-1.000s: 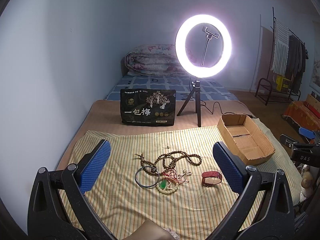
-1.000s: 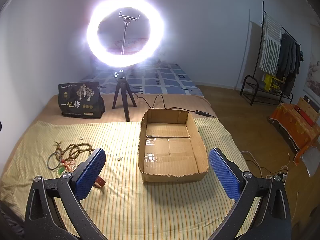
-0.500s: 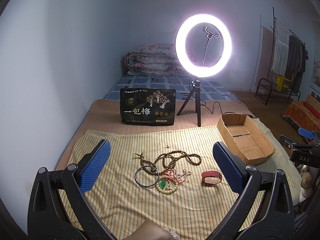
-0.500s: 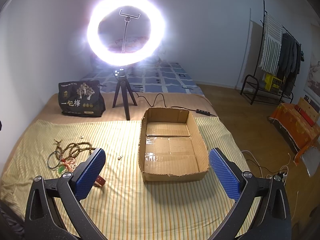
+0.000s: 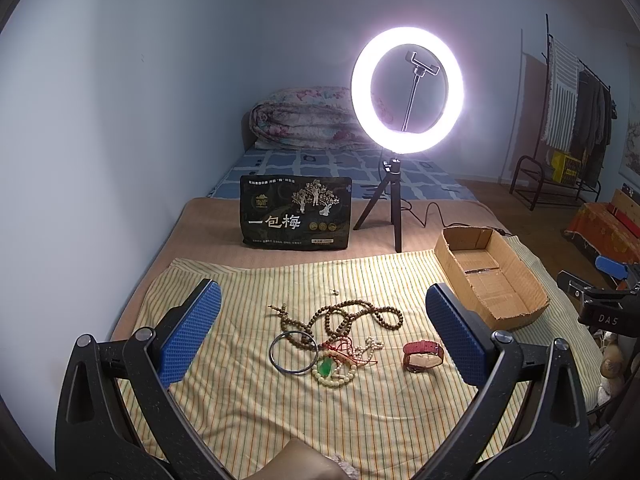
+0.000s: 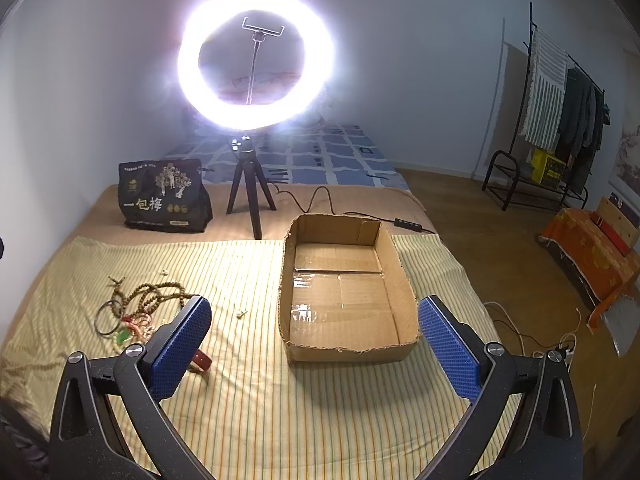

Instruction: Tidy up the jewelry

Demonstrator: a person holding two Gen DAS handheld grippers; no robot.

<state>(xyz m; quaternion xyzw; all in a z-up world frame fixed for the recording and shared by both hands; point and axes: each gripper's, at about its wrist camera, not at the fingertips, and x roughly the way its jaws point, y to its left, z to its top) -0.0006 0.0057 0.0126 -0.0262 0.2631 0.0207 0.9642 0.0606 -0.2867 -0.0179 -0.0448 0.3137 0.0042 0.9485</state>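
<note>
A jewelry pile lies on the striped cloth (image 5: pixel 248 392): a brown bead necklace (image 5: pixel 352 318), a dark bangle (image 5: pixel 294 351), a pale bead bracelet with a green pendant (image 5: pixel 332 370) and a red-strap watch (image 5: pixel 423 356). An empty cardboard box (image 5: pixel 488 276) stands to their right. My left gripper (image 5: pixel 320 336) is open above the pile, holding nothing. My right gripper (image 6: pixel 314 340) is open and empty, facing the box (image 6: pixel 344 288). The necklace (image 6: pixel 154 296) and bangle (image 6: pixel 107 318) lie to its left; the watch (image 6: pixel 200 361) is partly hidden behind its left finger.
A lit ring light on a tripod (image 5: pixel 407 96) and a black printed bag (image 5: pixel 295 218) stand behind the cloth. Two small earrings (image 6: pixel 241 313) lie loose on the cloth. A clothes rack (image 6: pixel 560 128) and orange-covered furniture (image 6: pixel 592 248) stand at the right.
</note>
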